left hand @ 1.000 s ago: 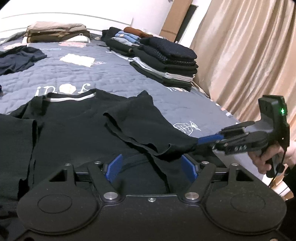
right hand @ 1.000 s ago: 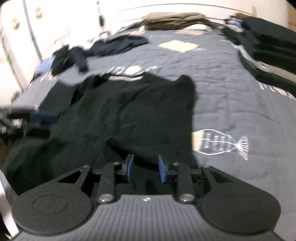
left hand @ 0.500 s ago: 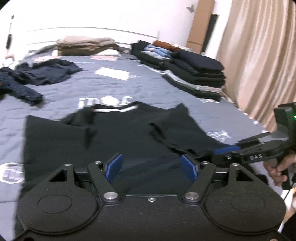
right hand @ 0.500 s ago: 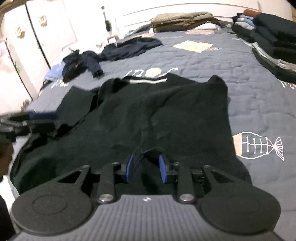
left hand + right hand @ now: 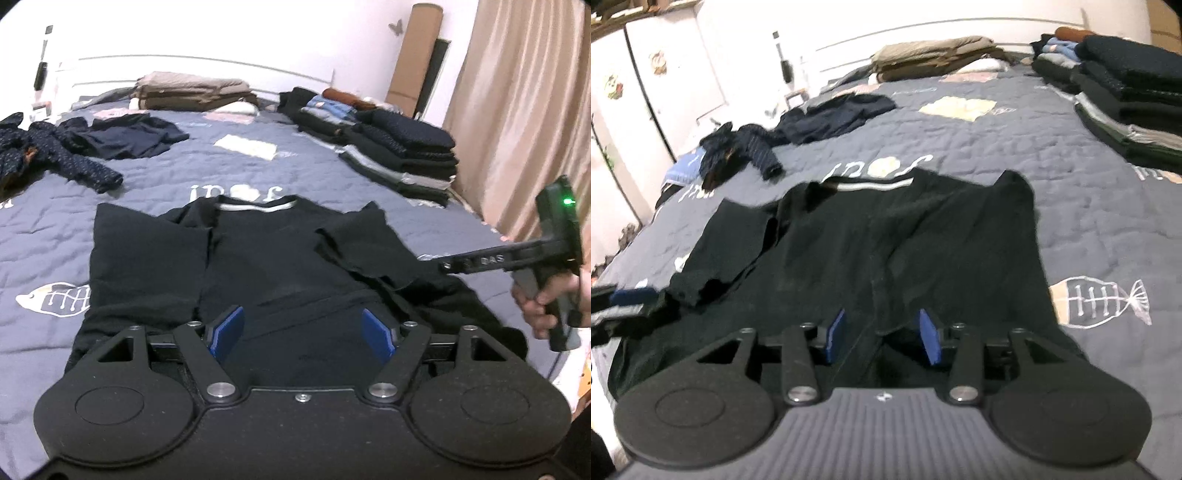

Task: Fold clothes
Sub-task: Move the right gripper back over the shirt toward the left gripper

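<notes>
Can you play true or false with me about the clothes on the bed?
1. The black T-shirt with the white-trimmed collar lies spread on the grey-blue quilted bedspread. True.
2. The tall stack of folded dark clothes sits beside the beige curtain. True.
3. The left gripper is clamped tight on the T-shirt. False: its jaws stand apart and are opening.
4. The bedspread is plain. False: it has a stitched white fish.
5. All the clothes are folded. False: a crumpled dark blue garment lies loose.
</notes>
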Motion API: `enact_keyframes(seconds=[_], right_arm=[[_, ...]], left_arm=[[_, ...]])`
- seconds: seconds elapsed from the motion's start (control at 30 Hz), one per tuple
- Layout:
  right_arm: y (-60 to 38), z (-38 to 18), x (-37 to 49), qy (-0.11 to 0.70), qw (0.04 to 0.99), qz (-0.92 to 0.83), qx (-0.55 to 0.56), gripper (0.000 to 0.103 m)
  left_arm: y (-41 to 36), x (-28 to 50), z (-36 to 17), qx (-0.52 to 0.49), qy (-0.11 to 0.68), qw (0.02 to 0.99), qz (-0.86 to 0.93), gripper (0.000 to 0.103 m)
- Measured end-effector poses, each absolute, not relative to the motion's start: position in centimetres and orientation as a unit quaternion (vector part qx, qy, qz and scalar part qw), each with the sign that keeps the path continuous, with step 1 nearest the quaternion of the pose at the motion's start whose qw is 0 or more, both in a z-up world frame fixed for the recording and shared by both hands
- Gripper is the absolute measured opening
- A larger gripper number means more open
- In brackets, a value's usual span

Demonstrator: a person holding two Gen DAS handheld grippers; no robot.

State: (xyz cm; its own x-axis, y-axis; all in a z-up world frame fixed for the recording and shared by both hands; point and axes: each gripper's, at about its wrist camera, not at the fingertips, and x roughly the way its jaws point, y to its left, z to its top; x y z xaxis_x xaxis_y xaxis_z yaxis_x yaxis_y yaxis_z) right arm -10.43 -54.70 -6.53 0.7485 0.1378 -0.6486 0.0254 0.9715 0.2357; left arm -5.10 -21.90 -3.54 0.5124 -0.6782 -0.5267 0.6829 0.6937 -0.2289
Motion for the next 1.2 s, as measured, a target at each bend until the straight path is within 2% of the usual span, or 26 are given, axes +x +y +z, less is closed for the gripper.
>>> enact_keyframes(seconds=[0.33, 0.5, 0.8, 1.2], right_arm=[[-59.9, -5.5, -9.2, 0.326, 0.934, -0.059, 0.134, 0.044], [-62.1, -4.6, -6.9, 0.321, 0.931, -0.05, 0.165, 0.045], [-65.7, -3.9, 0.9, 0.373, 0.903, -0.063, 0.201, 0.046], [-67.2, -8.0, 8.6, 0.463, 0.863, -0.092, 0.179, 0.046]], left_arm=[[-24.3, -4.9, -3.2, -0.02, 0.287, 0.844, -0.452, 0.073], [-26.5, -3.8, -2.8, -0.03, 0.279, 0.835, -0.473, 0.073], [-28.4, -1.6, -2.8, -0.051, 0.276, 0.822, -0.496, 0.073], [-27.9, 0.4, -4.0, -0.06, 0.298, 0.827, -0.474, 0.073]])
